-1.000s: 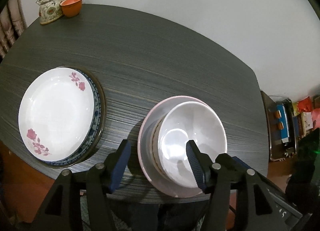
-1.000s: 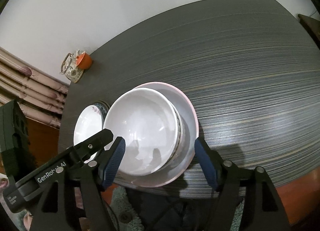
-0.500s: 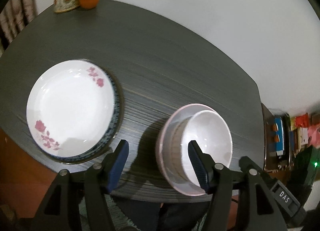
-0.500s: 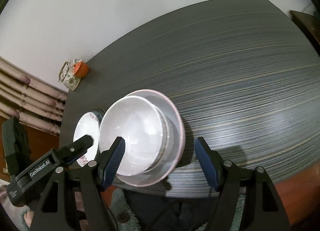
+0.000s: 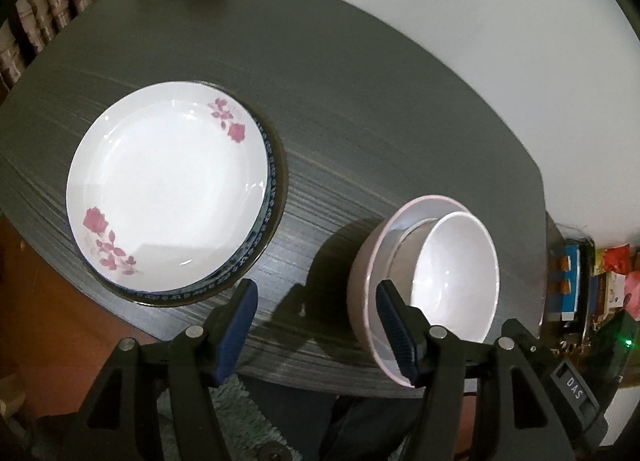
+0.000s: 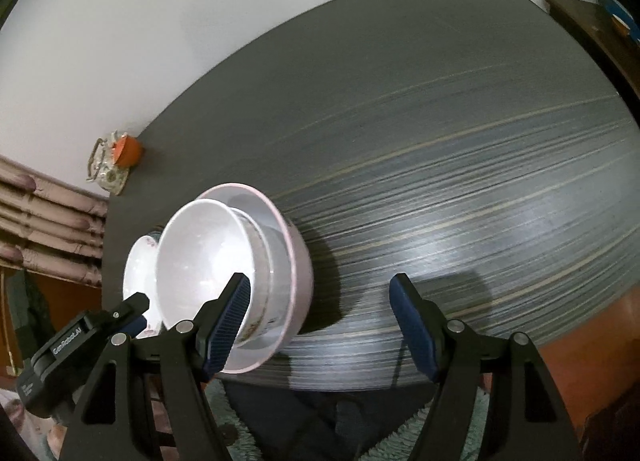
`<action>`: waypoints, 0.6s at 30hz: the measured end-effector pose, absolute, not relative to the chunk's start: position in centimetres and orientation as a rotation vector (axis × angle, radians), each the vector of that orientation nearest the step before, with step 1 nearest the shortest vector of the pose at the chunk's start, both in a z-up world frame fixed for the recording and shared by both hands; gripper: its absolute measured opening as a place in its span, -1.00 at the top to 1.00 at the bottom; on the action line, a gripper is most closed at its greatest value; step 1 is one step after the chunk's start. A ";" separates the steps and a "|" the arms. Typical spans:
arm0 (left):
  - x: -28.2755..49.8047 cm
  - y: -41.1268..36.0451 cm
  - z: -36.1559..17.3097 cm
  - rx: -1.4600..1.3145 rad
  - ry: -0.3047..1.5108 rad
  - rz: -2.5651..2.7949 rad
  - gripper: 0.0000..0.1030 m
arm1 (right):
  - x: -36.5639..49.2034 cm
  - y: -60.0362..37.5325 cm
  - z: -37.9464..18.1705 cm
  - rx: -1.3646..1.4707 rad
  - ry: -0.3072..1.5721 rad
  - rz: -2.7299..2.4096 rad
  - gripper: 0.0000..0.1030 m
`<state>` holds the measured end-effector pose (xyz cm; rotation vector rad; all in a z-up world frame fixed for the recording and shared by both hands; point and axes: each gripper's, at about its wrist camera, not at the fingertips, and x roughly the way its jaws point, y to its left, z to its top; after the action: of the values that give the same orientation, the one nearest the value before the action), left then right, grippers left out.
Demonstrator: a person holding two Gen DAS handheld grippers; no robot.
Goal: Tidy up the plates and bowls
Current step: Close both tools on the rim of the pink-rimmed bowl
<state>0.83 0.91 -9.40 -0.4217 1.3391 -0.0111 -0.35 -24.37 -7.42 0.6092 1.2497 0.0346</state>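
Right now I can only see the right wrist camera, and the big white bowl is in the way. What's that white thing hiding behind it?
Observer: It's a white plate with pink flowers, lying flat on the table.
Child: Is it all by itself?
Observer: No. It sits on top of a plate with a blue patterned rim.
Child: Is the left claw holding something?
Observer: No. The left claw is open, and there is only table between its fingers.
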 end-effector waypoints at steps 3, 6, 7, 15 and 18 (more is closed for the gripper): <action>1.0 0.7 -9.9 -0.410 1.361 -0.002 -0.22 | -0.5 -24.5 -7.8 0.608 1.270 0.026 -0.35; 1.0 0.9 -10.3 -0.411 1.382 -0.002 -0.22 | -0.2 -24.2 -8.2 0.607 1.287 0.024 -0.35; 1.1 0.9 -10.4 -0.406 1.387 0.002 -0.22 | -0.2 -24.2 -8.3 0.607 1.291 0.026 -0.35; 1.5 0.2 -11.0 -0.405 1.399 -0.014 -0.22 | 0.4 -23.6 -9.5 0.586 1.336 0.018 -0.31; 1.7 -0.2 -11.4 -0.402 1.411 -0.028 -0.22 | 0.5 -23.3 -9.8 0.582 1.348 0.021 -0.30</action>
<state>1.70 -0.22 -11.40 -0.4021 1.4107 -0.0280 0.51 -23.31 -9.77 0.5817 1.3481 0.0208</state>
